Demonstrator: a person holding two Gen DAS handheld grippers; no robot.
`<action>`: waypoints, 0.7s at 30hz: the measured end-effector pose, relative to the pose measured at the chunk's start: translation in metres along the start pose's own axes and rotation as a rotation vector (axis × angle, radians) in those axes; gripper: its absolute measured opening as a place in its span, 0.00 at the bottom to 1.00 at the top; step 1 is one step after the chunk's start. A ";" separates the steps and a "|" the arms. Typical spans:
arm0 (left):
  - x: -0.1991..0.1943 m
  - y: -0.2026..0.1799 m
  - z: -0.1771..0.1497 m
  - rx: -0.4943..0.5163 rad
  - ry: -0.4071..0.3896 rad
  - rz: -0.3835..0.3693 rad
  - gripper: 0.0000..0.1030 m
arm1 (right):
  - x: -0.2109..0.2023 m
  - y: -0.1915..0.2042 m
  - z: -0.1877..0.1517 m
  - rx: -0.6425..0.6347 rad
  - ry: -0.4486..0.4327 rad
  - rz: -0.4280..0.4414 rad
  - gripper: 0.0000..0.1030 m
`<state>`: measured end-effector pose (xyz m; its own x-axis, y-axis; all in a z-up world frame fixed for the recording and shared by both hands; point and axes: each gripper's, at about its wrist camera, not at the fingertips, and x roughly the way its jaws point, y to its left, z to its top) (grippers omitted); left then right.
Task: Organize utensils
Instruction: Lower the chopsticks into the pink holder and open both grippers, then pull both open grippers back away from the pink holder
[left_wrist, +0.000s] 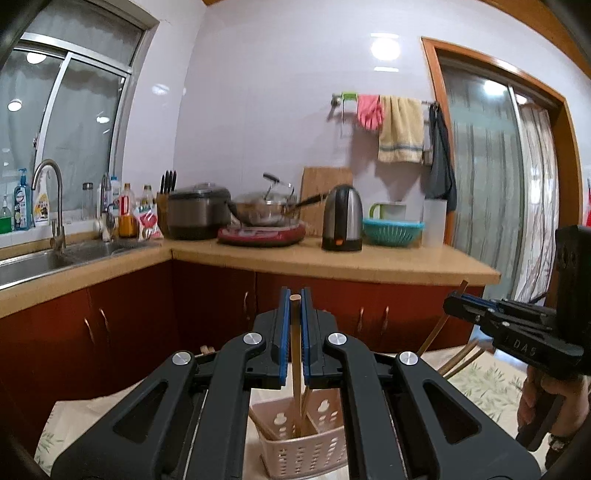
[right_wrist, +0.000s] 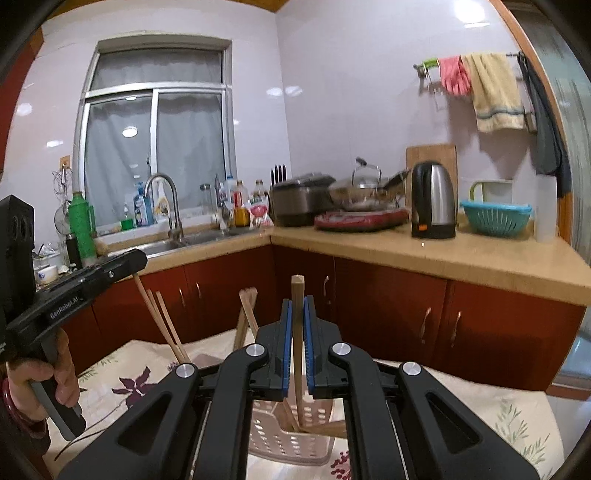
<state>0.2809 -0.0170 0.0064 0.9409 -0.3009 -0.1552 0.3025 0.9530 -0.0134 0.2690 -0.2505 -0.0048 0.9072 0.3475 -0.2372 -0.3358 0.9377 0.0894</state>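
My left gripper (left_wrist: 294, 306) is shut on a wooden chopstick (left_wrist: 295, 354) that stands upright, its lower end inside a pink perforated utensil basket (left_wrist: 303, 450). My right gripper (right_wrist: 297, 310) is shut on another wooden chopstick (right_wrist: 297, 332), upright, its lower end in a pink basket (right_wrist: 291, 443). Each gripper shows in the other's view: the right (left_wrist: 454, 299) and the left (right_wrist: 136, 264). More chopsticks (right_wrist: 166, 328) lean in the baskets.
The baskets stand on a table with a floral cloth (right_wrist: 122, 373). Behind are red cabinets (left_wrist: 129, 325) and a counter (left_wrist: 332, 258) with a kettle (left_wrist: 341, 218), rice cooker (left_wrist: 199, 212), wok (left_wrist: 273, 206), teal colander (left_wrist: 393, 230) and sink (left_wrist: 33, 262).
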 end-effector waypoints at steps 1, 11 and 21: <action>0.003 0.000 -0.003 -0.002 0.008 0.000 0.06 | 0.003 0.000 -0.003 -0.001 0.011 -0.004 0.06; 0.023 0.002 -0.030 -0.015 0.075 0.021 0.06 | 0.015 0.003 -0.019 -0.012 0.058 -0.033 0.07; 0.020 -0.003 -0.032 0.019 0.081 0.068 0.58 | 0.010 0.002 -0.016 0.001 0.055 -0.057 0.36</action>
<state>0.2941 -0.0247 -0.0284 0.9443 -0.2306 -0.2346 0.2416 0.9702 0.0189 0.2732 -0.2448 -0.0223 0.9095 0.2932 -0.2946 -0.2839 0.9559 0.0750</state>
